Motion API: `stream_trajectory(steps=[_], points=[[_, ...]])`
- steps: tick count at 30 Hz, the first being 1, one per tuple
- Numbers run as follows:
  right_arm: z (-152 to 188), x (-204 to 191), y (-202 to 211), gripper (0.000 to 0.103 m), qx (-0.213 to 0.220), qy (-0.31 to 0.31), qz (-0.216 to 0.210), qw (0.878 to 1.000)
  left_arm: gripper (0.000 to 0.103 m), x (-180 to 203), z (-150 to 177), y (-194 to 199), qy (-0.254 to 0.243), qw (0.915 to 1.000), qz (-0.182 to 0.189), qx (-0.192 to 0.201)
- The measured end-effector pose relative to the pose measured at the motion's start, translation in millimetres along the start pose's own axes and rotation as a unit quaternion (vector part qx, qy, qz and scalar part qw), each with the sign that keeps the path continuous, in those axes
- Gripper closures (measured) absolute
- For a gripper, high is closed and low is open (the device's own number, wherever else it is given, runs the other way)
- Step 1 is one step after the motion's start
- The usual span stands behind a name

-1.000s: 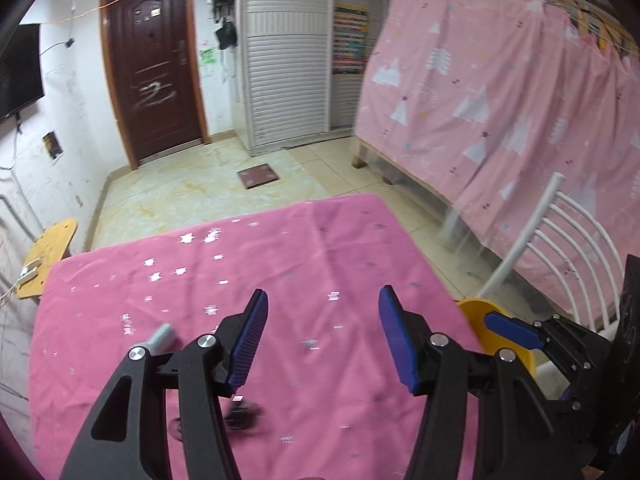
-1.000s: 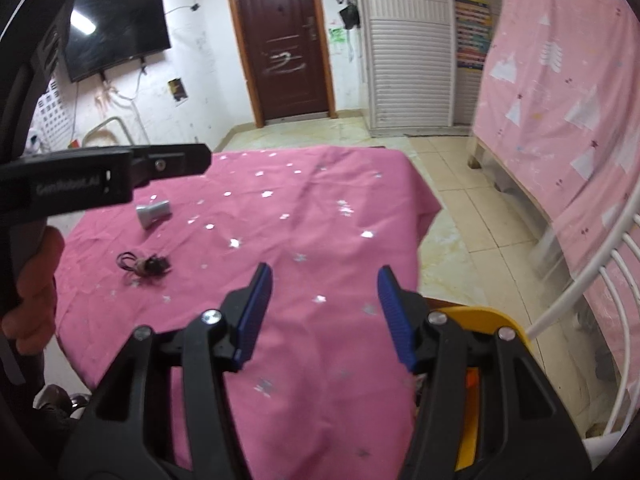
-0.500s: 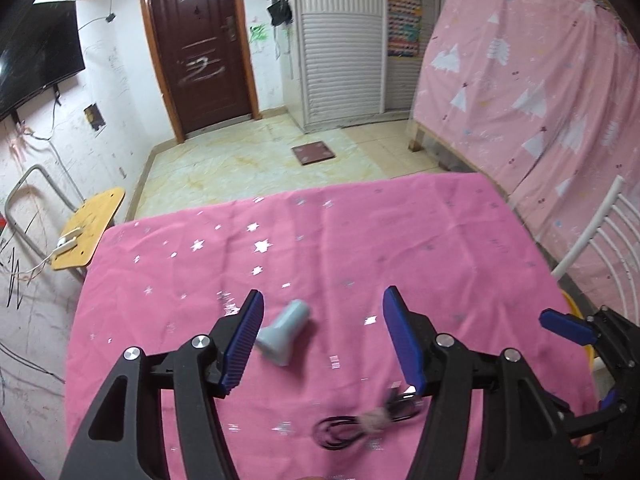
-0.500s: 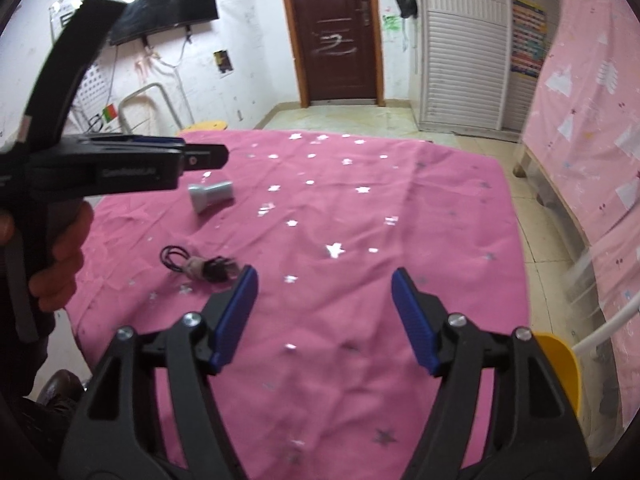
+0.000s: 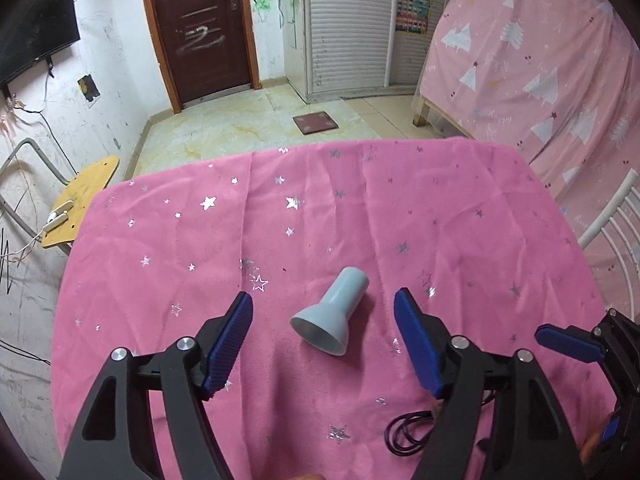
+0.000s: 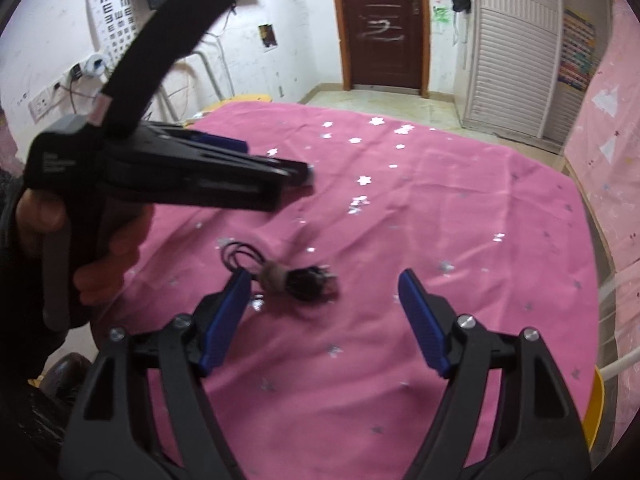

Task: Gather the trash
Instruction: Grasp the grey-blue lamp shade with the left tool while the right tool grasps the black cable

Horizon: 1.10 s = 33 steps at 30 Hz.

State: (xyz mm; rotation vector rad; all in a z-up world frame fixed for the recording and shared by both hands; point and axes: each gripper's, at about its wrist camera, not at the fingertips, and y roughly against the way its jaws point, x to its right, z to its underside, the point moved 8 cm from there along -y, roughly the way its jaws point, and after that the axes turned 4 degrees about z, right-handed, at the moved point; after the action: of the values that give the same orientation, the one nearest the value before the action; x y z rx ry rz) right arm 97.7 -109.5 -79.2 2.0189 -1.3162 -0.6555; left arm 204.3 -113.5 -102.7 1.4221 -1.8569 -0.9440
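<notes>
worktop under a pink star cloth. two bits of trash on it: a grey funnel-shaped cap lying on its side, wide mouth toward us, and a black cord bundle with a brownish lump in the middle.

left gripper: fingers wide apart, nothing between them but air. the cap sits just ahead of the tips, roughly centred in the gap, not touched. right gripper: fingers also wide apart, empty. the cord lies ahead of it, closer to the left finger than the right, partly lined up behind that finger's tip. the right wrist view is a little blurred, so we cannot tell the exact height above the cloth.

we judge both are on approach, one item each. no bin clearly in view; a yellow rim shows at the lower right past the worktop edge, and we cannot say what it is.

risks from here:
- the cap is round and tapered; closing on the flared end could squirt it forward or set it rolling.
- coming in too low could snag the loose cloth and drag both items.
- the cord is off-centre; closing as aligned may catch only a loop and leave the rest trailing.
- the two grippers work near each other and could bump.
</notes>
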Motion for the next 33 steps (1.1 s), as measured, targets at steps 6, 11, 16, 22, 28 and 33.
stream_trajectory(steps=[6, 11, 16, 22, 28, 33], points=[[0, -23, -15, 0.026, -0.02, 0.021, -0.01, 1.0, 0.037, 1, 5, -14, 0.0, 0.9999, 0.01, -0.011], [0, -34, -23, 0.023, -0.033, 0.036, -0.006, 0.999, 0.045, 5, 8, -18, -0.007, 0.9997, 0.021, -0.012], [-1, -38, -31, 0.023, -0.043, 0.038, 0.005, 0.998, 0.072, 10, 11, -19, -0.02, 0.9996, 0.017, -0.012], [-2, -38, -33, 0.041, -0.046, 0.043, 0.026, 0.998, 0.077, 10, 12, -18, -0.018, 0.9996, 0.018, -0.007], [-4, -37, -30, 0.06, -0.038, 0.043, 0.033, 0.998, 0.077, 2, 5, -5, -0.001, 0.9998, 0.02, 0.009], [-2, -34, -23, 0.06, -0.028, 0.038, 0.026, 0.999, 0.077, -9, -2, 7, 0.019, 0.9995, 0.017, 0.02]])
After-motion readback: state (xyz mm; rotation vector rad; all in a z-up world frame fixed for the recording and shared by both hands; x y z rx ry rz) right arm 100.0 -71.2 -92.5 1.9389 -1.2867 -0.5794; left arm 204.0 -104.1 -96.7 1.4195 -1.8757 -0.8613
